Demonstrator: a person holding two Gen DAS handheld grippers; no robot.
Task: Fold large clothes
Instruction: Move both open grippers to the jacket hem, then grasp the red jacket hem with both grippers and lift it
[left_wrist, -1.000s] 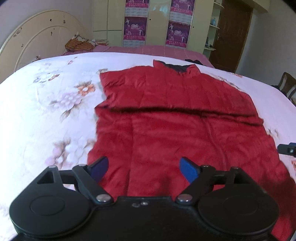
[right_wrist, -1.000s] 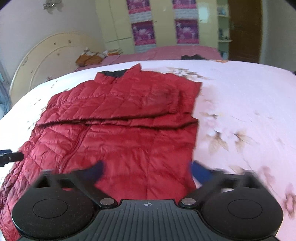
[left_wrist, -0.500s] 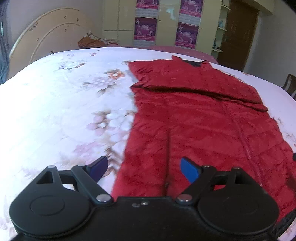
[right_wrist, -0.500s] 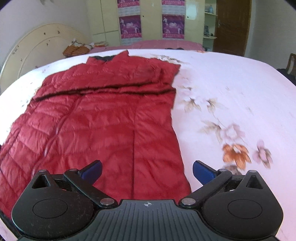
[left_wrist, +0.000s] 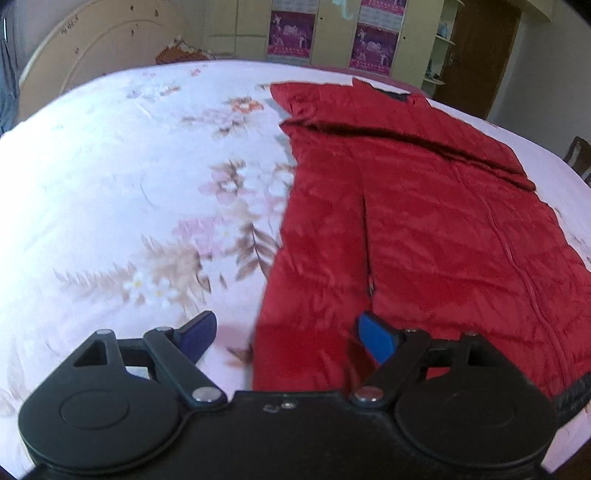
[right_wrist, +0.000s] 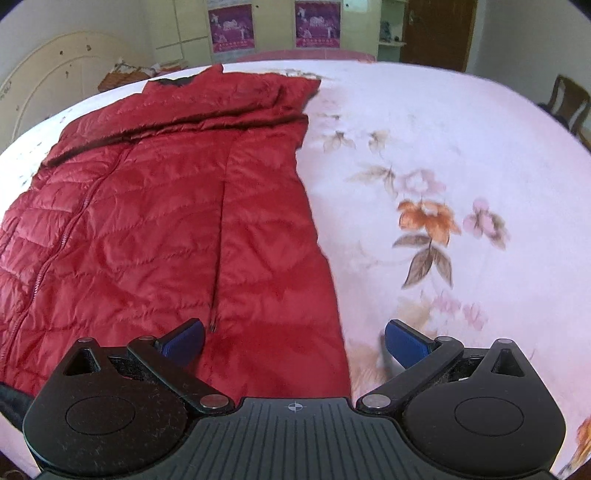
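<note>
Red quilted puffer jacket (left_wrist: 424, 221) spread flat on white bedsheet with pink and orange flower print (left_wrist: 129, 184), collar toward the far end, sleeves folded across the chest, zip running down the front. Left tongs (left_wrist: 286, 334) closing a little yet still well parted, straddling the jacket's near left edge, one blue pad (left_wrist: 197, 332) over bare sheet, the other over red fabric; nothing pinched. Right tongs (right_wrist: 293, 341) released and spread wide over the near right hem corner, gripping nothing. Cream curved headboard (right_wrist: 55, 81) behind, purple posters (right_wrist: 231, 26) on cupboard doors, brown door (right_wrist: 437, 29) farther right.
</note>
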